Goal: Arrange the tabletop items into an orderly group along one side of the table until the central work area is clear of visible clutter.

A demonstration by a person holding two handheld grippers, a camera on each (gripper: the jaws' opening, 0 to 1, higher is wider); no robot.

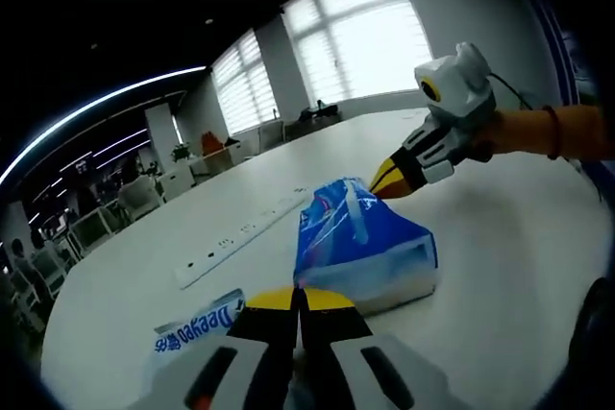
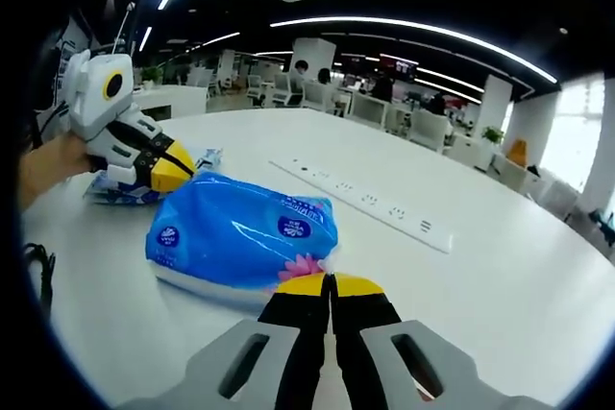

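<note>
Both tongs pressed together: left tongs point(image 1: 298, 297) and right tongs point(image 2: 330, 283) flanking blue tissue pack point(image 2: 242, 232). Still mid-surface point(image 2: 500, 276); power strip point(image 2: 363, 201) at 1 o'clock, small packet point(image 1: 197, 325) unsorted.

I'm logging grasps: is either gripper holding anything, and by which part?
Each gripper, left and right, has its jaws shut at opposite ends of the blue tissue pack. Whether either pinches the wrapper cannot be told.

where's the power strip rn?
On the white table, the power strip lies beyond the blue tissue pack, upper right in the right gripper view; left of the pack in the left gripper view.
</note>
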